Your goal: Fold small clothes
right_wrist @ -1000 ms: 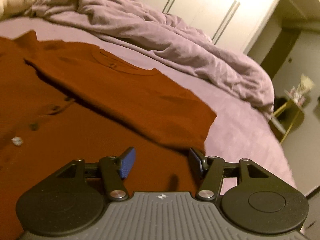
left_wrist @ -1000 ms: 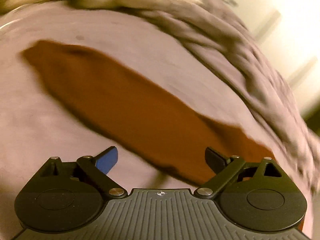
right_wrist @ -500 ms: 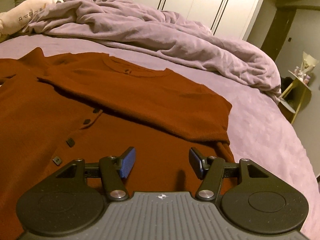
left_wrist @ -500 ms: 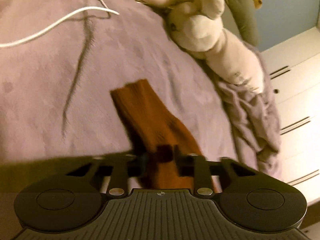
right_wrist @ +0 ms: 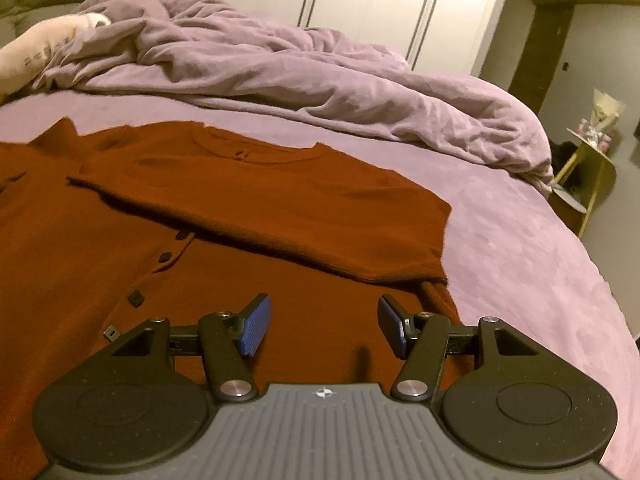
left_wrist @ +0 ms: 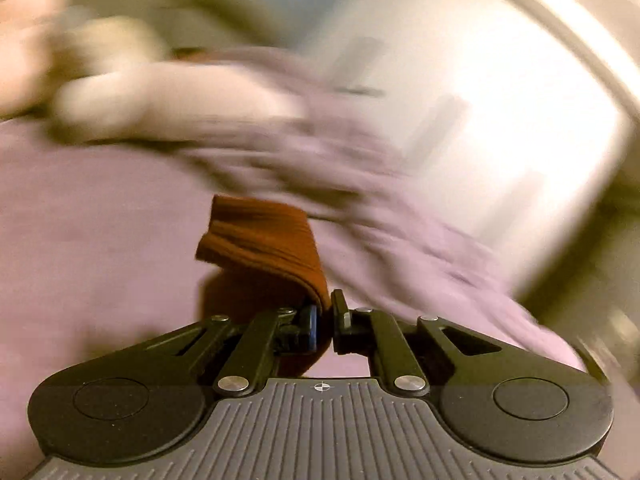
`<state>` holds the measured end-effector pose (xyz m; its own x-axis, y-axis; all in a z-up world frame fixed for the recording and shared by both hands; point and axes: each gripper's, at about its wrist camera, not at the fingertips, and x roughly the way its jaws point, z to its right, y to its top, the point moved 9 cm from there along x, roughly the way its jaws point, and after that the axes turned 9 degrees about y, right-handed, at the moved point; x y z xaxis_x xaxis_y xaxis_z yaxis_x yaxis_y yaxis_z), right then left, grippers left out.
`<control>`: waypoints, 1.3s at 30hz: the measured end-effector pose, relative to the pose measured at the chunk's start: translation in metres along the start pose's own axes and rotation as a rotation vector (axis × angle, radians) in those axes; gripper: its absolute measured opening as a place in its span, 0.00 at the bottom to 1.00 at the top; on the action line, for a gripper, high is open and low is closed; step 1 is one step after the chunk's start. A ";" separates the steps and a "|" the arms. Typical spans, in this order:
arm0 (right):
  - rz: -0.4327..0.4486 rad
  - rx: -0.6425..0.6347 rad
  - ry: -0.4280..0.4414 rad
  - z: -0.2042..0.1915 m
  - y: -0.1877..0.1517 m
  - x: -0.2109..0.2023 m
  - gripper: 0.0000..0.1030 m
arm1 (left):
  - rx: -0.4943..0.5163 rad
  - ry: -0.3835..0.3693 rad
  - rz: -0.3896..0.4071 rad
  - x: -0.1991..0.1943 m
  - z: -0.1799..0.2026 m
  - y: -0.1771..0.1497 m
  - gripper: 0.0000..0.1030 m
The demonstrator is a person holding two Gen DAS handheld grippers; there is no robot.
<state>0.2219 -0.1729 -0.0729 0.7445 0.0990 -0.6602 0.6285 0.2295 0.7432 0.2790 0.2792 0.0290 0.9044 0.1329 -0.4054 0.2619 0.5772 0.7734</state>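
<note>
A rust-brown buttoned cardigan lies on the purple bed sheet, its right side folded over the front. My right gripper is open and empty, just above the cardigan's lower part. My left gripper is shut on the ribbed cuff of the cardigan's sleeve and holds it lifted above the sheet. The left wrist view is blurred by motion.
A crumpled purple duvet lies along the far side of the bed. A pale plush toy rests at the far left, blurred in the left wrist view. White wardrobe doors stand behind. A small yellow side table stands right of the bed.
My left gripper closed on the sleeve cuff and lifted it, swinging towards the wardrobe side. My right gripper stayed open and drew back slightly over the cardigan.
</note>
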 end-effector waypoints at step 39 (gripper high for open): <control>0.089 0.161 0.234 -0.002 0.110 0.070 0.02 | 0.365 0.238 -0.318 0.055 0.039 -0.185 0.74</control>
<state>0.3426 -0.1383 -0.0370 0.7381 0.3365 -0.5847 0.6045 0.0549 0.7947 0.2937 0.1482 -0.1173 0.6713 0.2007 -0.7135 0.6486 0.3070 0.6965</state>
